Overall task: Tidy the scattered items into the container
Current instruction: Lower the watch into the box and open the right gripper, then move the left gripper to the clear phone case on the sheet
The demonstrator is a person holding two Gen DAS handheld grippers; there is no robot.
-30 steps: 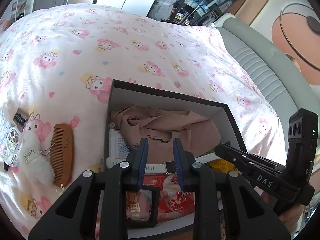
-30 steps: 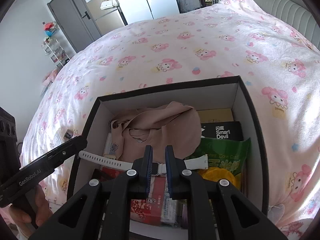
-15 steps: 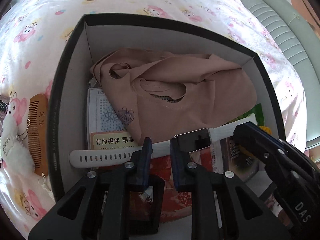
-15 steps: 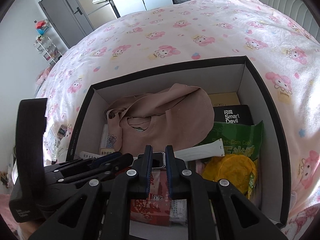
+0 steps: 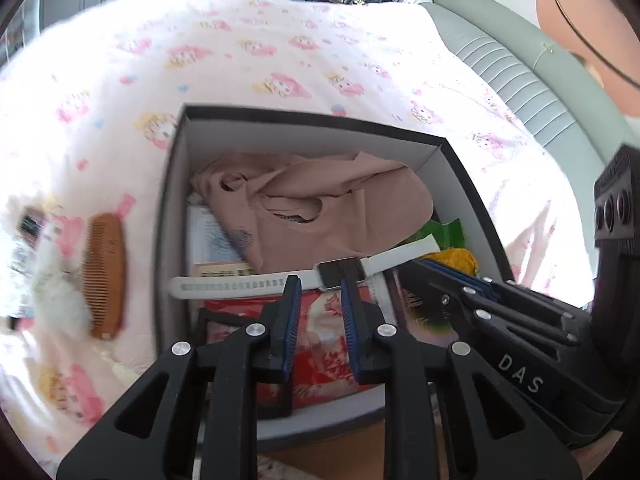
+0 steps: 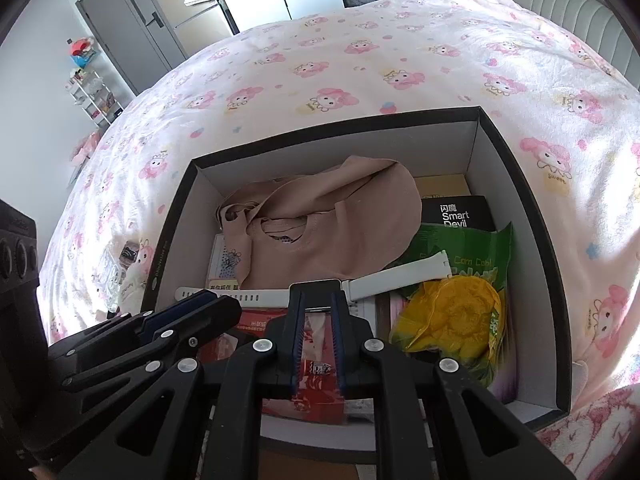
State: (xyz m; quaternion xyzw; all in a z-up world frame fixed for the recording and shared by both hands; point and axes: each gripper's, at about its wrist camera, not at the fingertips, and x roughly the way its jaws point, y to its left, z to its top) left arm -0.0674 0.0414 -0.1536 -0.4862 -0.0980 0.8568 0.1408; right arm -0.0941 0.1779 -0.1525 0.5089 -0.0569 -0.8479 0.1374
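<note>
A black box with white inner walls (image 5: 400, 148) (image 6: 340, 148) sits on the bed. In it lie a tan garment (image 5: 320, 208) (image 6: 328, 228), a white-strapped smartwatch (image 5: 248, 280) (image 6: 384, 280), a green and yellow snack bag (image 6: 456, 312), a black Smart Devil box (image 6: 460, 214) and red packets (image 5: 324, 344). My left gripper (image 5: 317, 284) is open and empty above the watch. My right gripper (image 6: 316, 292) is slightly open over the watch face, holding nothing I can see. A wooden comb (image 5: 105, 272) and a white plush keychain (image 5: 56, 288) lie on the bed, left of the box.
The pink cartoon-print bedspread (image 6: 360, 60) surrounds the box. A clear phone case (image 6: 108, 276) lies by the plush. A grey padded headboard (image 5: 532, 76) stands at the right. A door and shelves (image 6: 132, 32) are in the background.
The left gripper pulled back and up from the box and its jaws opened wider. The right gripper opened slightly; the watch now lies flat in the box.
</note>
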